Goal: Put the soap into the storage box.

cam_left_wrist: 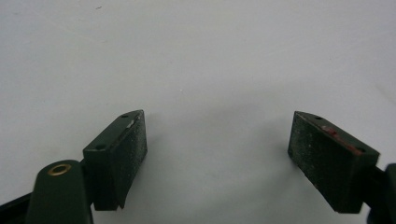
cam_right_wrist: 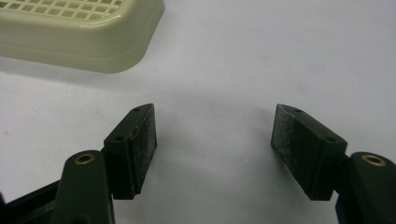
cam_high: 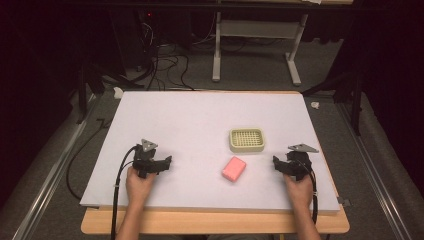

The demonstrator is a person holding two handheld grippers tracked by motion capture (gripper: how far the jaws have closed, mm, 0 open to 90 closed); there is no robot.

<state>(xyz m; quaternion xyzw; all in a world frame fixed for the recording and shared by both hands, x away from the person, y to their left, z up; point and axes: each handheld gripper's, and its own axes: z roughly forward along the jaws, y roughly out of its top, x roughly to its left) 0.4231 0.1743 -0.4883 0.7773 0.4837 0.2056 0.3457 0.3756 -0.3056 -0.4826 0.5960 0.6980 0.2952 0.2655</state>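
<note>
A pink bar of soap (cam_high: 233, 168) lies on the white tabletop (cam_high: 200, 115), just in front of a cream soap dish (cam_high: 247, 140) with a grid top. My left gripper (cam_high: 163, 163) rests low on the table at the front left, well to the left of the bar. Its jaws stand apart with bare table between them (cam_left_wrist: 217, 135). My right gripper (cam_high: 276, 163) sits at the front right, to the right of the bar. It is open and empty (cam_right_wrist: 215, 128), with a corner of the soap dish (cam_right_wrist: 84, 32) ahead and to the left.
The white sheet covers a wooden table whose front edge (cam_high: 215, 222) shows below the hands. Cables (cam_high: 165, 65) and a metal stand's legs (cam_high: 255, 55) lie on the floor beyond the far edge. A rail (cam_high: 45, 185) runs along the left.
</note>
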